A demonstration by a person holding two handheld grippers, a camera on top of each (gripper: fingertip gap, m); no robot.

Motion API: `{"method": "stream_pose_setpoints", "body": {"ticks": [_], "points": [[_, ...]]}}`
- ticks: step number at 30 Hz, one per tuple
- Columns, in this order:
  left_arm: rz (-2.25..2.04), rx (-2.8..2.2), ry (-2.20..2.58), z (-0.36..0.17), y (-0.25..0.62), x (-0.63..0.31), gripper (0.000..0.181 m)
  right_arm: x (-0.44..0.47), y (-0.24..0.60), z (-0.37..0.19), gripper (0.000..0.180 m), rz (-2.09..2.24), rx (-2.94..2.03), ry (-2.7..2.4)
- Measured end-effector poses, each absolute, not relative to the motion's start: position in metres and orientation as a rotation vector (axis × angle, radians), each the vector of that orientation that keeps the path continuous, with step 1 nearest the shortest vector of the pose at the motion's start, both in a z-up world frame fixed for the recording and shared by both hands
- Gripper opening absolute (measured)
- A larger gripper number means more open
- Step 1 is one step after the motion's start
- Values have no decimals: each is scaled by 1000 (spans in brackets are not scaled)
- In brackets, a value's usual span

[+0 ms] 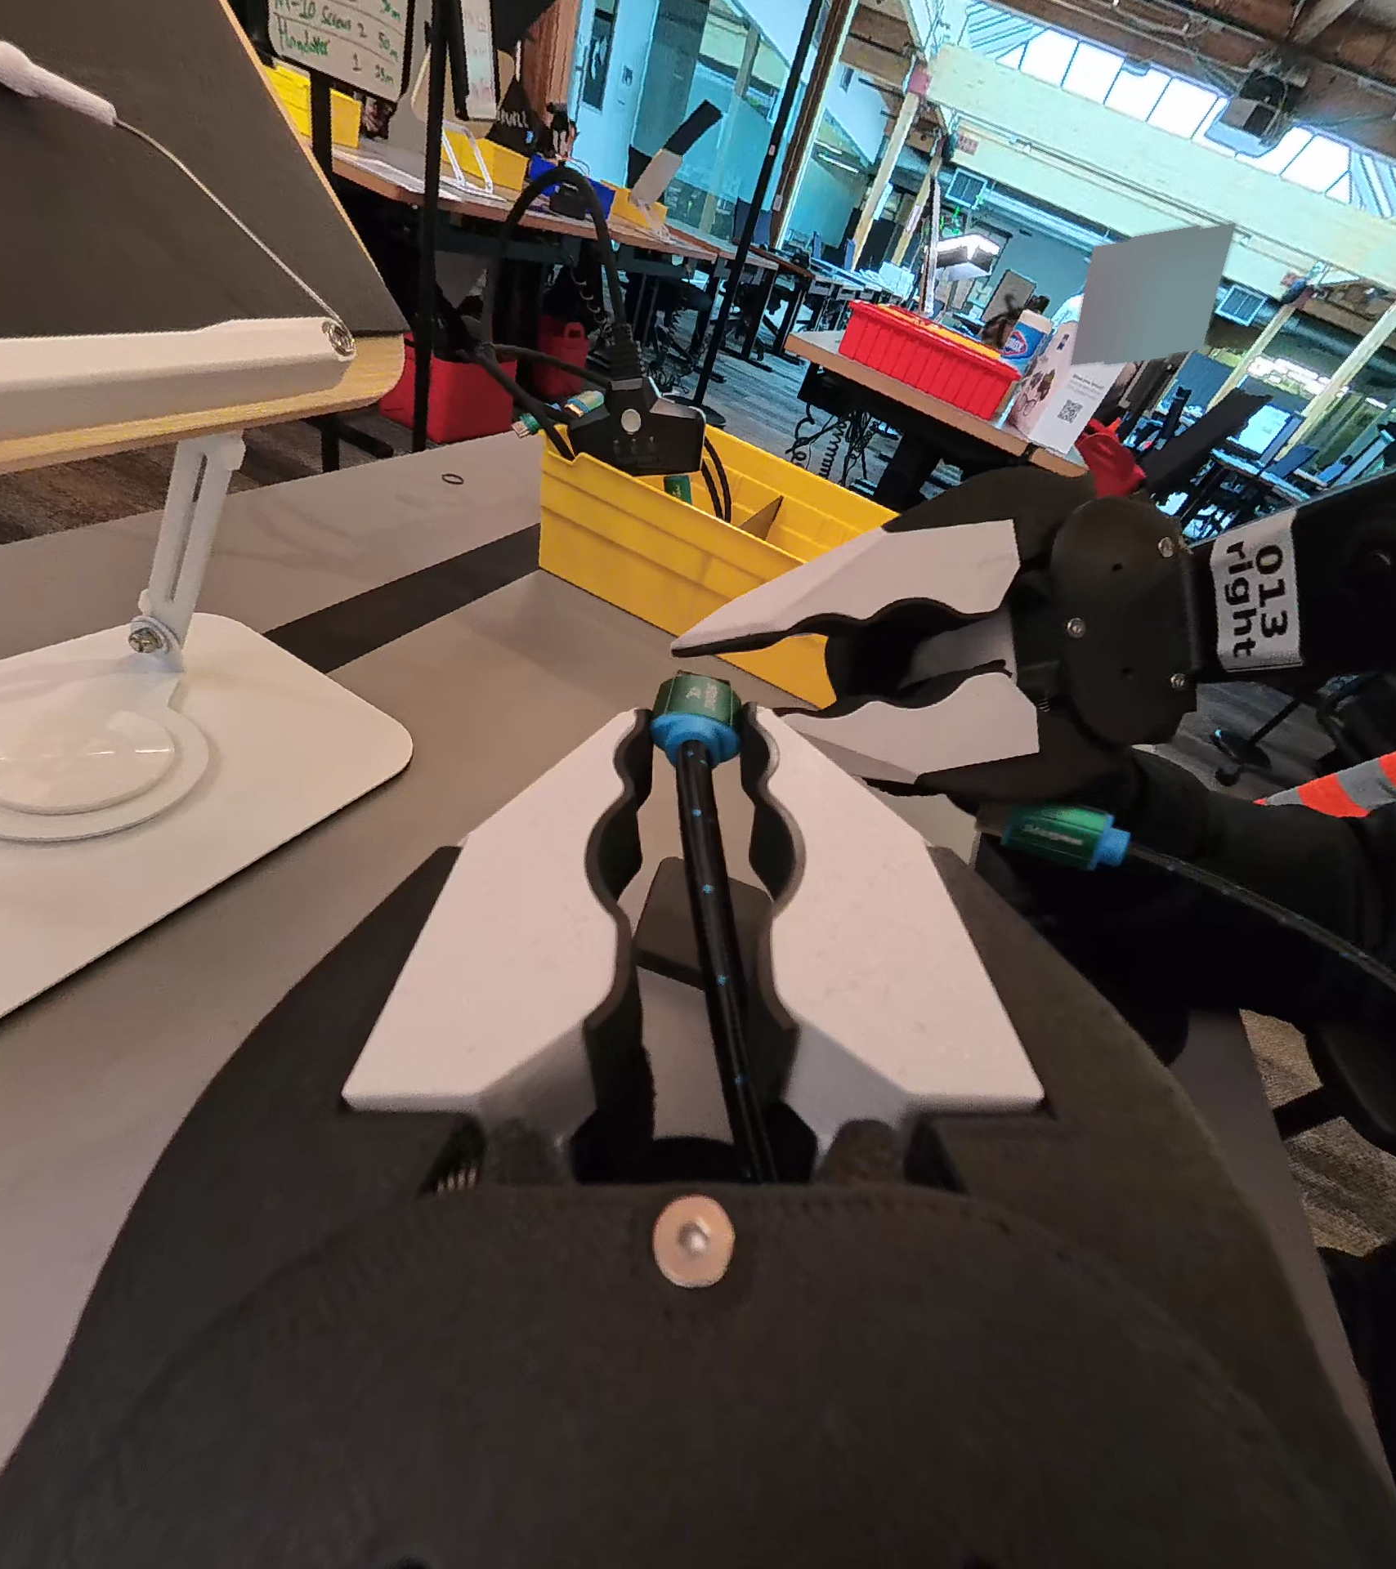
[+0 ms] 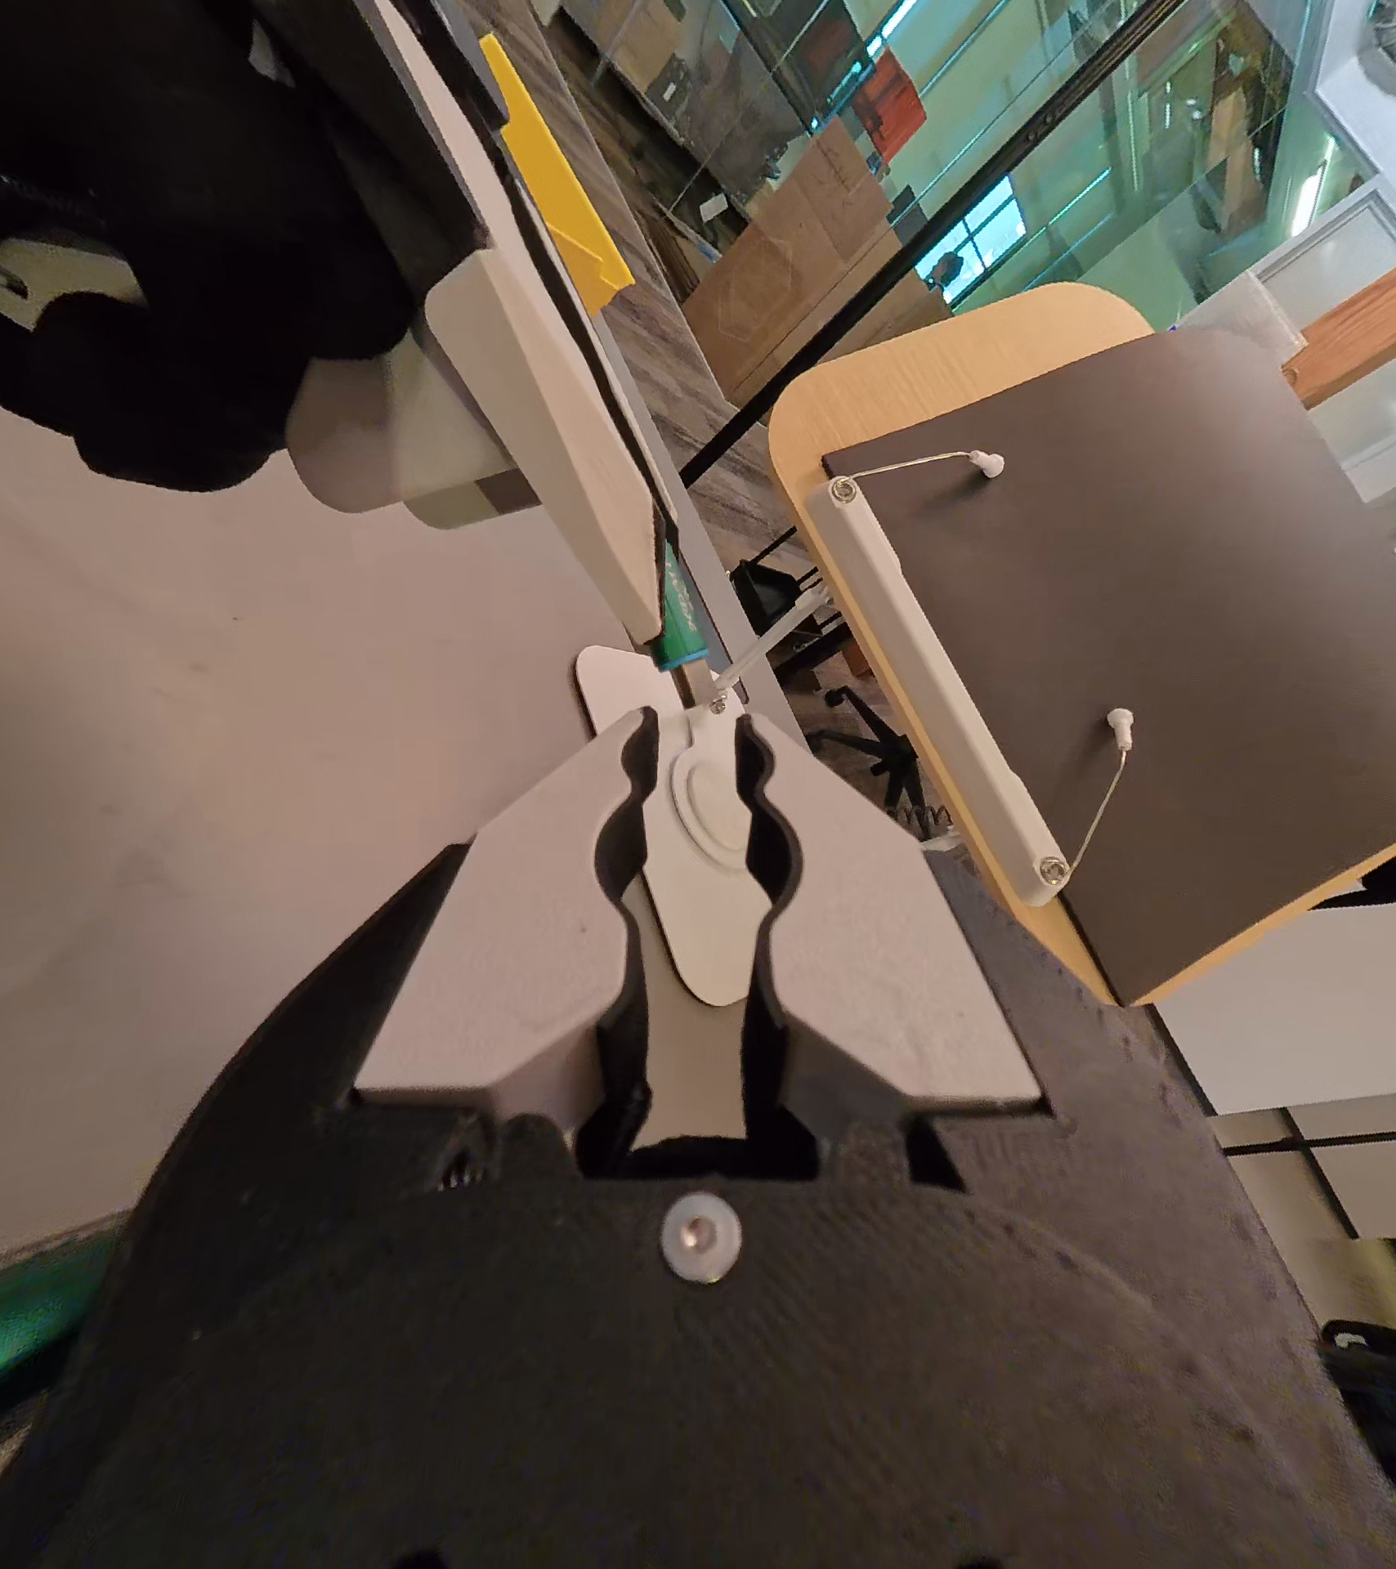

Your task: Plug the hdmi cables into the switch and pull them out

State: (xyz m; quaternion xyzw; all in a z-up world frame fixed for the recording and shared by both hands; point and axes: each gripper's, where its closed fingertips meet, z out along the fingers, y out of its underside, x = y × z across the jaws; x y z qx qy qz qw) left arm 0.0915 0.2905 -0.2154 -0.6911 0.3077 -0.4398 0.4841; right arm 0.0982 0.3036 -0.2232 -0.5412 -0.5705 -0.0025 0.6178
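The left gripper (image 1: 693,722) pinched an HDMI plug (image 1: 695,709) tip-forward, seemingly to aim it, while the right gripper (image 1: 771,705) waited beside it, part-open and empty.

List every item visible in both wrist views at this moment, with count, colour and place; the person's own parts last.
HDMI plug: one, green with blue collar, clamped at the left gripper's tips, braided black cable running back between the fingers.
Second HDMI plug: one, green and blue, low beside the right gripper.
Switch: one, black, cables attached, on the yellow bin's rim.
Yellow bin: one, past the table's far edge.
Tilting stand: one, white base, dark board with wooden edge, on the table's left.
Table: one, grey.
Red bin: one, on a background desk.
Left gripper: shut on the plug.
Right gripper: open, empty.
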Motion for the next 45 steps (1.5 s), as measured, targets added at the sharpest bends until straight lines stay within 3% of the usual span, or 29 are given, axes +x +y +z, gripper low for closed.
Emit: {"method": "stream_pose_setpoints", "body": {"ticks": [11, 23, 45], "points": [[-1198, -1732, 742, -221, 282, 100, 19, 94, 298, -226, 8, -306, -1075, -1434], [-1291, -1805, 715, -230, 278, 107, 18, 88, 296, -237, 15, -295, -1068, -1483], [-1173, -1733, 709, -228, 284, 100, 18, 93, 302, -243, 11, -133, -1245, -1389]]}}
